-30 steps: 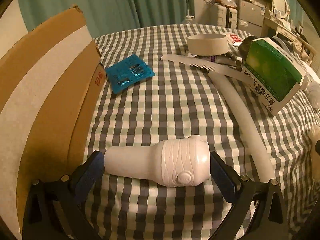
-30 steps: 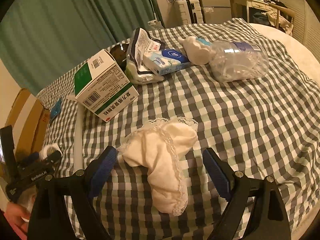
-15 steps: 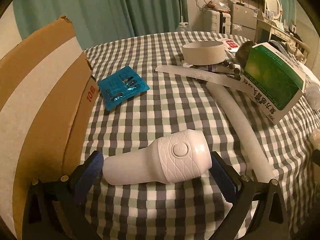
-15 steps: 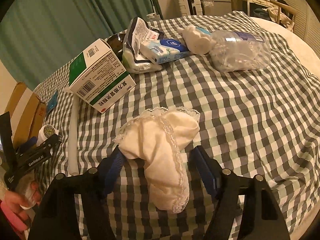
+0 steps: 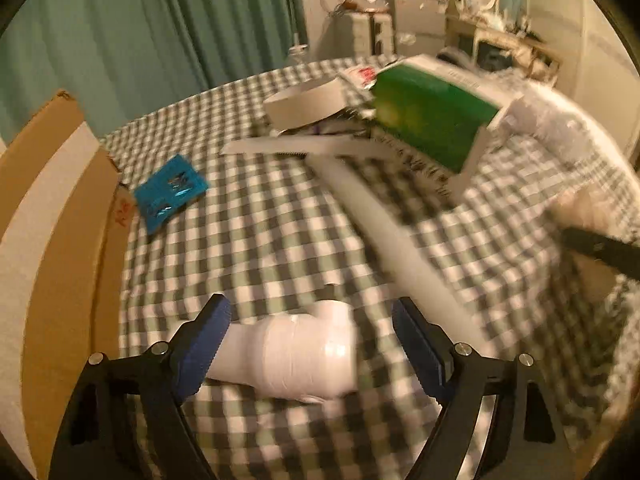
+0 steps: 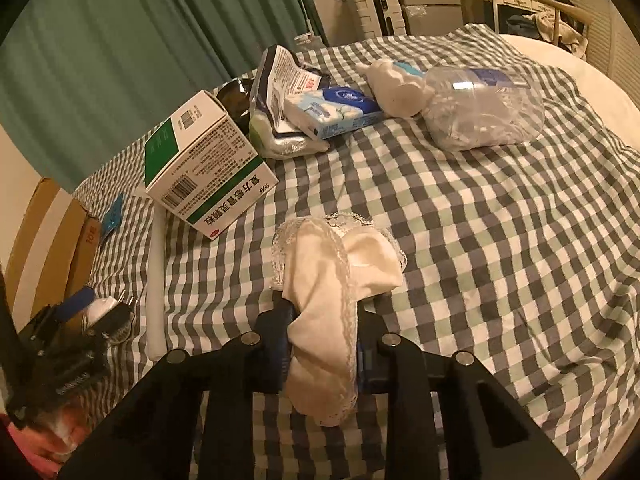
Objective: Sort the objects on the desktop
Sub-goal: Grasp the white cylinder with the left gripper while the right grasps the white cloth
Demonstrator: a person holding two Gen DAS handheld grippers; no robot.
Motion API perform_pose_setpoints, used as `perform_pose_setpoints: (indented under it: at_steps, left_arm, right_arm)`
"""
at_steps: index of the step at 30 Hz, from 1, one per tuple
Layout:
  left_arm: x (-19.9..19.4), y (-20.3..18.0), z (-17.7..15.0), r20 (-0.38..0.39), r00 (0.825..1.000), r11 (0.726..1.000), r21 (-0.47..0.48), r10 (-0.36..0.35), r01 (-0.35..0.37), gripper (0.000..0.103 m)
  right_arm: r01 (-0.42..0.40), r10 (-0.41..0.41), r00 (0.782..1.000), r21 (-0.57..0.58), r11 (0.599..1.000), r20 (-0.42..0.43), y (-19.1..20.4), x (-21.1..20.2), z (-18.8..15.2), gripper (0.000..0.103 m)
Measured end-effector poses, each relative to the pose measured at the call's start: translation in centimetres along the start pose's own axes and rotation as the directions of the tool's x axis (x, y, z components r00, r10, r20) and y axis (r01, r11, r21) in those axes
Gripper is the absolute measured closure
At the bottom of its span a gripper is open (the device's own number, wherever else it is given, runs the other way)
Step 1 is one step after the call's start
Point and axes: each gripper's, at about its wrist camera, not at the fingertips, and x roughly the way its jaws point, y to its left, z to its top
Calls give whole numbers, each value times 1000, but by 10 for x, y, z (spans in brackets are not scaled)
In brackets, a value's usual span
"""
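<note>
We see R view only: right gripper (image 6: 322, 344) pinched tight on cream lace cloth (image 6: 336, 280), cloth bunched btwn pads, long axis running away from camera, lace end lying on checked cover (image 6: 480, 220). L view only: left gripper (image 5: 310, 340) jaws closing around white bottle (image 5: 296, 354), left pad at narrow end, right pad w/ gap. Bottle lies flat, long axis crosswise, narrow end left, beside cardboard box (image 5: 52, 208). L view blurred.
</note>
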Motion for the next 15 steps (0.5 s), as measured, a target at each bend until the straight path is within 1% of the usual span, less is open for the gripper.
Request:
perform_pose_setpoints:
  at_steps: [1, 2, 4, 7, 9, 11, 13, 14, 15]
  left_arm:
    - [1, 2, 0, -6, 1000, 1000, -5, 24, -24, 15]
    - [1, 5, 1, -9, 999, 999, -16, 42, -43, 9]
    - [-4, 14, 0, -13, 998, 996, -57, 62, -63, 3]
    - [-11, 28, -4, -7, 999, 990, -136, 42, -42, 0]
    - [-5, 36, -5, -18, 1000, 987, -162, 17, -19, 0]
    - [10, 45, -6, -71, 997, 979, -204, -19, 4, 0]
    - [30, 52, -9, -149, 986, 970, -239, -72, 35, 0]
    - [37, 53, -11, -172, 981, 968, -248, -85, 40, 0]
    - [35, 52, -11, -136, 988, 969, -242, -74, 40, 0]
  right_arm:
    - [-2, 2, 1000, 0, 1000, -3, 0, 0, 0, 80]
    - [-1, 1, 1000, -1, 1000, -2, -1, 0, 0, 80]
    - [-4, 4, 1000, 3, 1000, -3, -1, 0, 0, 80]
    - [-20, 21, 1000, 22, 1000, -9, -3, 0, 0, 79]
    - [-28, 29, 1000, 30, 999, -12, -4, 0, 0, 78]
    - [-39, 39, 999, 37, 999, -13, -5, -2, 0, 78]
    - [-49, 50, 999, 46, 998, -17, -7, -3, -1, 78]
    - [-54, 55, 998, 50, 997, -19, -7, -3, -2, 78]
    - [-59, 61, 998, 54, 997, -18, -8, -3, -2, 78]
